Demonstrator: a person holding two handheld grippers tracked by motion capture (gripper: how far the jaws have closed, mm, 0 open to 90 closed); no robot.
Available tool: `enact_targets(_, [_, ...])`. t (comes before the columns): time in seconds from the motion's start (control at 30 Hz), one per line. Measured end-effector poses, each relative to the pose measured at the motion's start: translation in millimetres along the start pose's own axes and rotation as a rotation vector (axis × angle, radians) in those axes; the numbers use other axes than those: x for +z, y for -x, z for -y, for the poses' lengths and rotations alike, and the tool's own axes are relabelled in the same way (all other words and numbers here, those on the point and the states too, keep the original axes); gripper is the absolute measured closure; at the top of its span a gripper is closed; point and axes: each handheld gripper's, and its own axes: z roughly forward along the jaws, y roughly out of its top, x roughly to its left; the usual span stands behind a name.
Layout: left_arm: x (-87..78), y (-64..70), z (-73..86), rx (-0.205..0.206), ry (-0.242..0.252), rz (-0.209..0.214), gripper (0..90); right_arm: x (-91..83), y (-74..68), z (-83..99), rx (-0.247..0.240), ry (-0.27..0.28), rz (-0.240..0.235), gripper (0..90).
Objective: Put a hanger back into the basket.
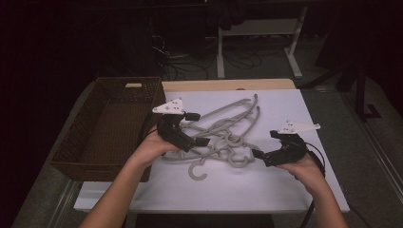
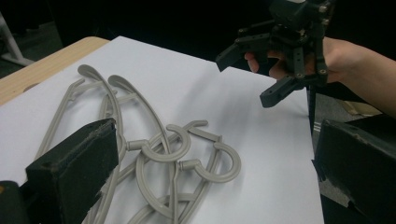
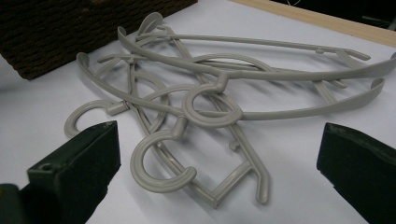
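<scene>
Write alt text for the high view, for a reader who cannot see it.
A tangled pile of grey plastic hangers lies on a white table, with a person's two hands each holding an open black claw beside it: the left claw over the pile's left edge, the right claw at its right. A dark woven basket sits at the table's left.

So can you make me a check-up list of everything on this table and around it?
Surface: white sheet over a wooden table, bare near the front edge.
Job's things: grey plastic clothes hangers lying in a tangled pile, hooks interlocked.
Clutter: dark brown woven basket at the left edge, nothing seen inside.
Grippers: left gripper open beside the pile; right gripper open, pointing at the hooks; neither holds anything.
Cables: black cable looping from the right gripper.
Surroundings: dark room, white desk legs and loose floor wires behind.
</scene>
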Motion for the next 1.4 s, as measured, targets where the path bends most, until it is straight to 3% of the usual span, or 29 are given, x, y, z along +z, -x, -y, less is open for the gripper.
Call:
enact_targets(0.33, [20.0,-12.2,1.5,-0.007,-0.036,-0.049,0.0,-0.9,1.2,-0.3,0.002,0.004,0.000,0.0])
enact_targets(0.6, [34.2,-26.7,4.8,-0.010,-0.073,-0.100,7.8,-0.1,1.0,-0.6,-0.001,0.003,-0.003,0.0])
enact_targets(0.67, [37.1,-30.2,6.2,-0.005,-0.080,-0.113,13.8,-0.2,1.0,-0.6,-0.001,0.003,-0.003,0.0])
enact_targets(0.77, [42.1,-36.7,9.7,-0.004,-0.104,-0.140,15.1,-0.5,1.4,-0.7,0.001,0.004,-0.004,0.0])
enact_targets(1.0, [53.6,-52.5,20.8,-0.013,-0.166,-0.183,33.2,-0.8,1.5,-1.0,0.000,0.006,-0.007,0.0])
enact_targets(1.13, [60.2,-58.6,26.6,-0.026,-0.197,-0.191,41.5,-0.2,1.0,-1.0,-0.002,0.004,-0.008,0.0])
enact_targets(1.27, [66.4,-63.8,33.1,-0.012,-0.254,-0.209,47.4,0.2,1.0,-1.0,-0.002,0.003,-0.010,0.0])
enact_targets(1.4, [71.6,-69.4,41.3,-0.031,-0.284,-0.215,52.4,0.8,0.7,-1.0,-0.004,0.000,-0.011,0.0])
